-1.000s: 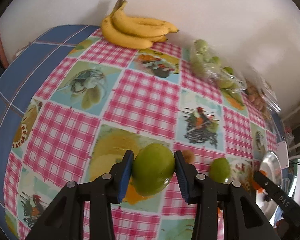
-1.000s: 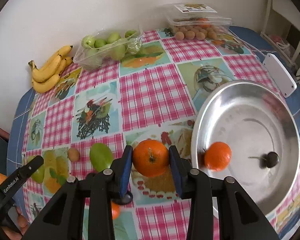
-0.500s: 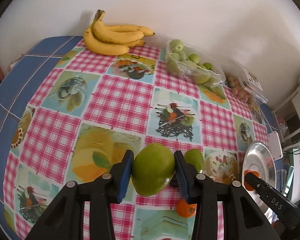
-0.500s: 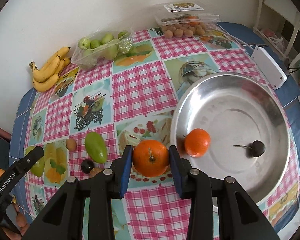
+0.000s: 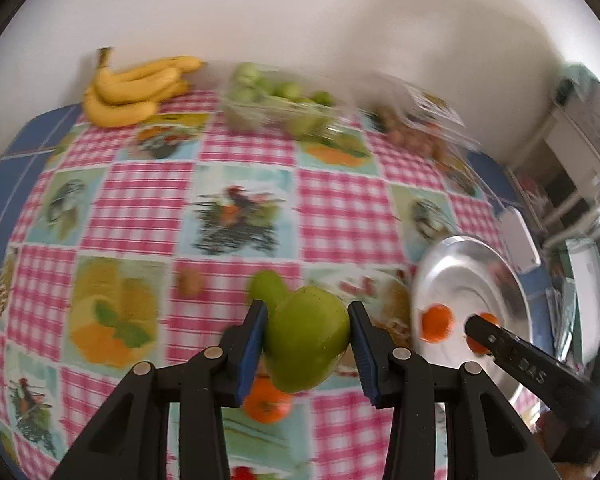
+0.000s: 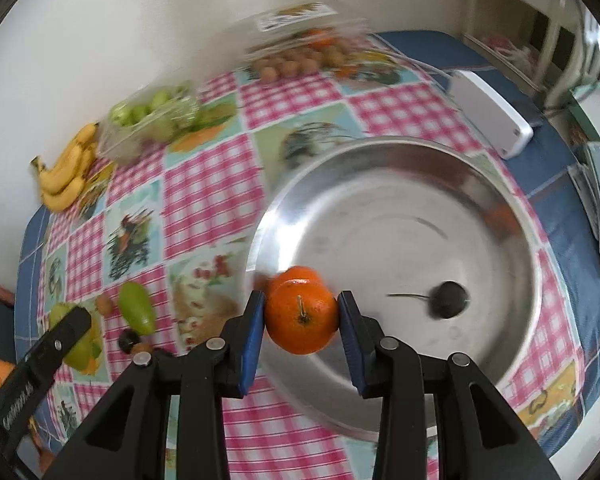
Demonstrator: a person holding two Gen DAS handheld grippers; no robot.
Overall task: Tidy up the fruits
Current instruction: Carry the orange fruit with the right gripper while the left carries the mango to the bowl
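Observation:
My left gripper (image 5: 308,338) is shut on a large green mango (image 5: 306,340), held above the checkered tablecloth. My right gripper (image 6: 302,322) is shut on an orange (image 6: 302,320), held over the near rim of the silver bowl (image 6: 500,208). A second orange (image 6: 296,272) lies in the bowl just behind it, with a dark cherry (image 6: 448,299) further right. In the left wrist view the bowl (image 5: 496,268) is at the right, with the right gripper's finger (image 5: 512,354) over it. A smaller green mango (image 5: 266,288) and an orange (image 5: 266,402) lie on the cloth.
Bananas (image 5: 132,88), a bag of green fruit (image 5: 276,104) and a clear box of small brown fruit (image 6: 300,60) line the back wall. A white box (image 6: 492,118) lies beside the bowl. A small brown fruit (image 5: 190,282) and dark fruit (image 6: 129,338) lie on the cloth.
Both grippers have moved right toward the bowl with their fruit. The right gripper's orange is now over the bowl's rim; before, it was over the cloth.

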